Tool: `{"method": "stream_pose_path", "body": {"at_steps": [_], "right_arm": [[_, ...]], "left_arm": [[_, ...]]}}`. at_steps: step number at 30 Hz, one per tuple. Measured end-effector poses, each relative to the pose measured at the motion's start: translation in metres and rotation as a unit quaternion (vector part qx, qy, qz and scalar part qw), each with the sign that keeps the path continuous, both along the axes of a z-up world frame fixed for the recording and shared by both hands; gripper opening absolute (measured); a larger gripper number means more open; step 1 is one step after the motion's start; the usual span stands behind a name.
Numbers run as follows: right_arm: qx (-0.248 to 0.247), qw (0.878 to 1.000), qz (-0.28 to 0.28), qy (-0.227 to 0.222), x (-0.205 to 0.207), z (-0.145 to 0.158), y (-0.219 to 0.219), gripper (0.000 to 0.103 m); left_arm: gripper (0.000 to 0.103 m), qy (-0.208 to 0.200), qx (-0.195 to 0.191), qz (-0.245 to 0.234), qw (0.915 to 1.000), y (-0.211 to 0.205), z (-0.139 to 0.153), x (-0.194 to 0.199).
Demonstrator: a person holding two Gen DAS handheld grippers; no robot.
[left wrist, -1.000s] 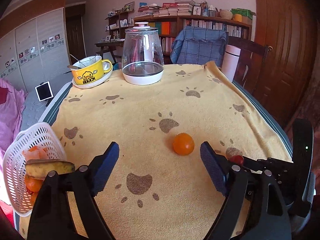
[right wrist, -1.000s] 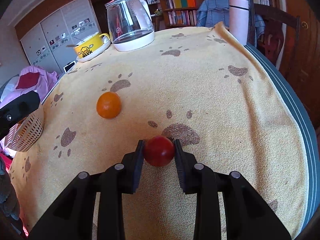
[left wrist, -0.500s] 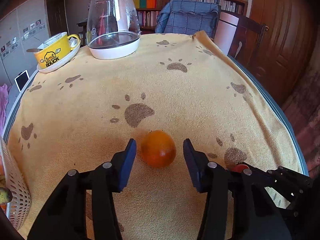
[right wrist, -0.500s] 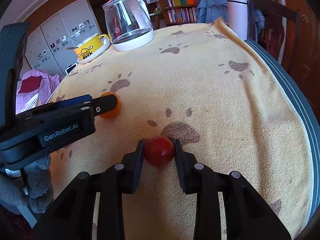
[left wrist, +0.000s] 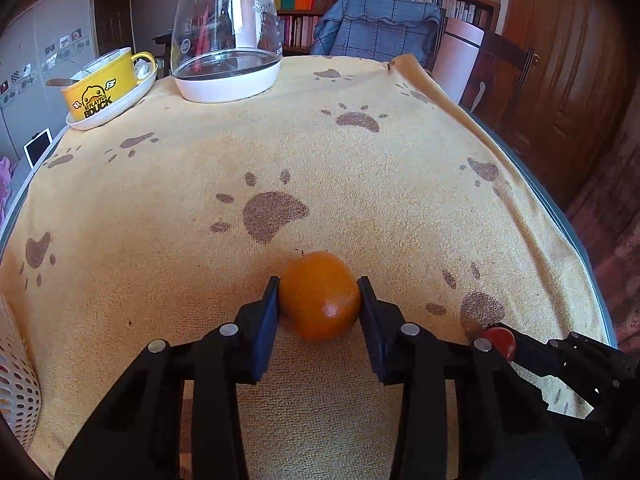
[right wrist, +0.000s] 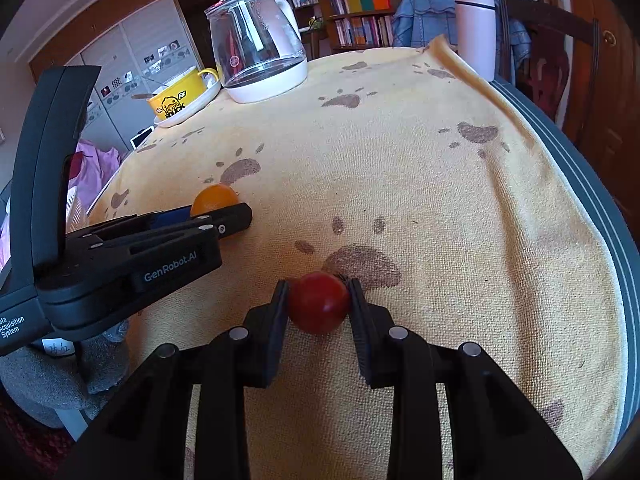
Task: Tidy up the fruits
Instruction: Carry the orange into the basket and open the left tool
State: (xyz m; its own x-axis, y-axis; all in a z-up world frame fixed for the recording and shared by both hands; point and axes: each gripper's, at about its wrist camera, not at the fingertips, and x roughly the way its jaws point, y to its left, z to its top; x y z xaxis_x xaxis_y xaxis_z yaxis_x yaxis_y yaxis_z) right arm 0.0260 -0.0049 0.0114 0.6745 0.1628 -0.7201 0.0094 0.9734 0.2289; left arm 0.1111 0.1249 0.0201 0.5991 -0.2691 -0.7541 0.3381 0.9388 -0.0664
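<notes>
My left hand-held gripper (left wrist: 319,307) pinches the orange (left wrist: 319,295), resting on the paw-print towel (left wrist: 360,184) over the desk. My right hand-held gripper (right wrist: 318,307) pinches the red tomato (right wrist: 319,302), also on towel, nr the orange. White basket (left wrist: 16,376) at left edge.

Warm, fairly bright daylight across the yellow towel (left wrist: 360,184) on the desk, soft short shadows under the orange (left wrist: 319,295) and tomato (right wrist: 319,302), glints on the glass kettle (right wrist: 258,46), strong fisheye bending with dark vignetted corners, background shelves slightly soft
</notes>
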Motion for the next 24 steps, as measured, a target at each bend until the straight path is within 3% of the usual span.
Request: {"method": "stream_pose_path", "body": {"at_steps": [13, 24], "right_arm": [[0.006, 1.000, -0.002, -0.004, 0.000, 0.001, -0.002, 0.030], [0.010, 1.000, -0.006, -0.018, -0.005, 0.004, -0.005, 0.030]], "left_arm": [[0.039, -0.062, 0.001, 0.023, 0.9978, 0.011, 0.037, -0.034], [0.039, -0.074, -0.009, 0.040, 0.9964, 0.034, 0.052, -0.059]]}}
